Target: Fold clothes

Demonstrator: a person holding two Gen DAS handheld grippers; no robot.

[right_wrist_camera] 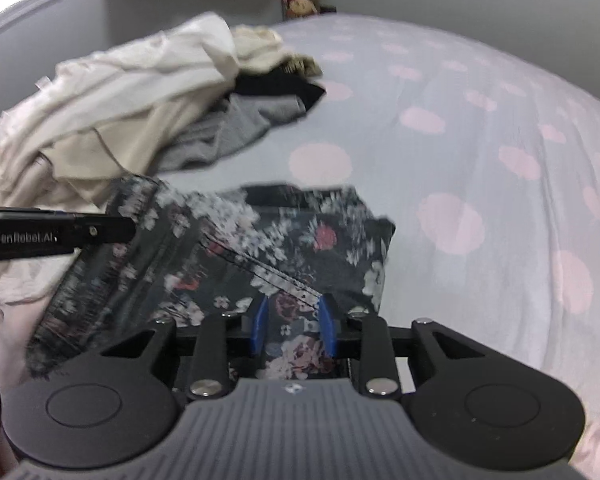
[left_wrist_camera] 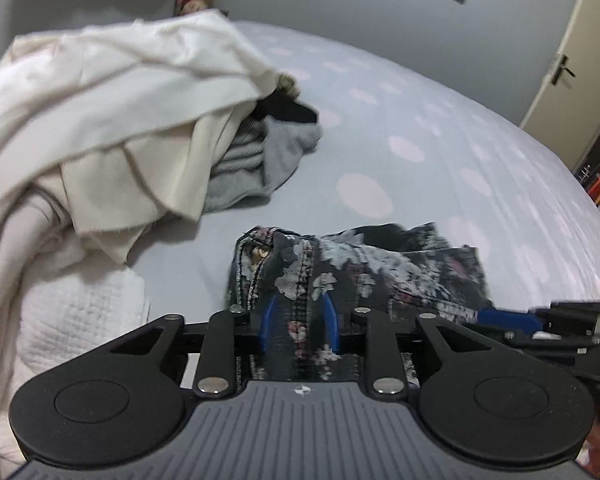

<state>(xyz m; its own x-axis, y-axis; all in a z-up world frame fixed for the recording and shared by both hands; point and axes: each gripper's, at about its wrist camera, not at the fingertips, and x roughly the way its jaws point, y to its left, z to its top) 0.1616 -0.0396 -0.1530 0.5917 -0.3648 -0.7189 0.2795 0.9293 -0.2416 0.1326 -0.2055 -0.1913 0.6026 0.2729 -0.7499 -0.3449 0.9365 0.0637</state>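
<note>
A dark floral garment [left_wrist_camera: 360,268] with a button and zip at its waistband lies bunched on the bed in front of both grippers. My left gripper [left_wrist_camera: 300,320] is shut on its waistband edge, cloth filling the gap between the blue fingers. In the right wrist view the same floral garment [right_wrist_camera: 260,248] spreads leftward, and my right gripper [right_wrist_camera: 292,324] is shut on its near hem. The right gripper's body shows at the right edge of the left view, and the left gripper's body shows at the left edge of the right view.
A heap of cream clothes [left_wrist_camera: 100,100] with grey [left_wrist_camera: 276,148] and black pieces sits at the back left. The bed sheet [left_wrist_camera: 440,152] is pale blue with pink dots and stretches off to the right. A white quilted cloth [left_wrist_camera: 80,312] lies near left. A door [left_wrist_camera: 572,60] stands at the far right.
</note>
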